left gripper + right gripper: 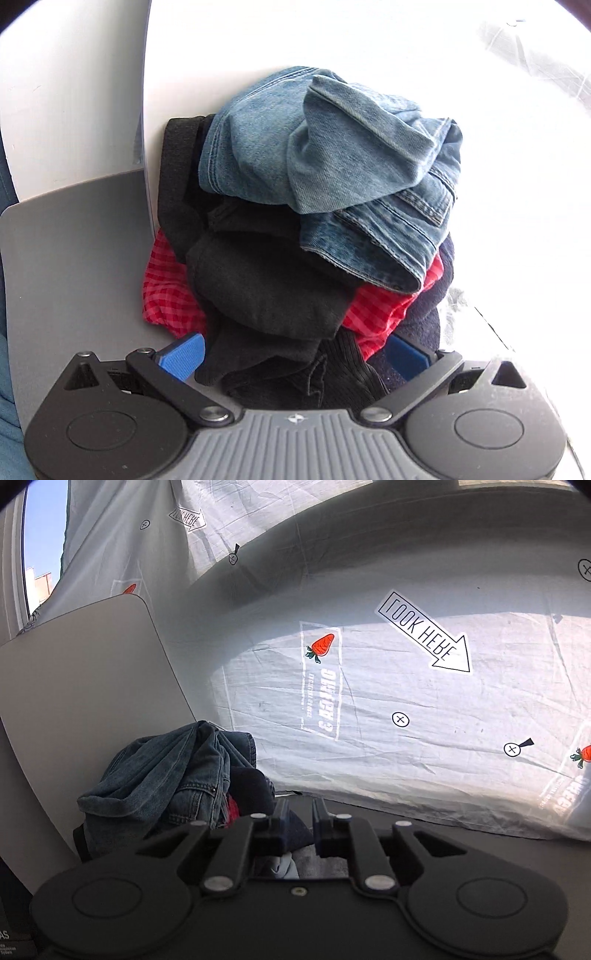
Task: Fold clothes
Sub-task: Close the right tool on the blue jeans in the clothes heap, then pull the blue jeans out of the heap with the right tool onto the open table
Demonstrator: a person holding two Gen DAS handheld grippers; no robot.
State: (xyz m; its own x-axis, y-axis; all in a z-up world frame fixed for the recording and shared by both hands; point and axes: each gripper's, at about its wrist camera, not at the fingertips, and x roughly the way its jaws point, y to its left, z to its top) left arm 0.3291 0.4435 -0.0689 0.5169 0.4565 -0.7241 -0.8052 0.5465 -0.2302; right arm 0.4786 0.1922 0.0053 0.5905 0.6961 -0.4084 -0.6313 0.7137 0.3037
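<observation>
A heap of clothes lies against a white upright panel (74, 92). Blue jeans (325, 162) sit on top, black garments (266, 280) under them, and a red checked cloth (166, 291) at the bottom. My left gripper (295, 354) is open, its blue pads (184, 354) wide apart on either side of the black ribbed cloth (340, 373) at the heap's near edge. In the right wrist view the jeans (166, 771) lie to the left. My right gripper (298, 812) has its jaws close together, a narrow gap between them, over a dark blue garment (295, 830).
A grey board (74, 266) lies at the left of the heap. A white printed sheet (424, 709) with arrows and carrot pictures covers the surface and the wall behind. A window (40, 546) is at the far left.
</observation>
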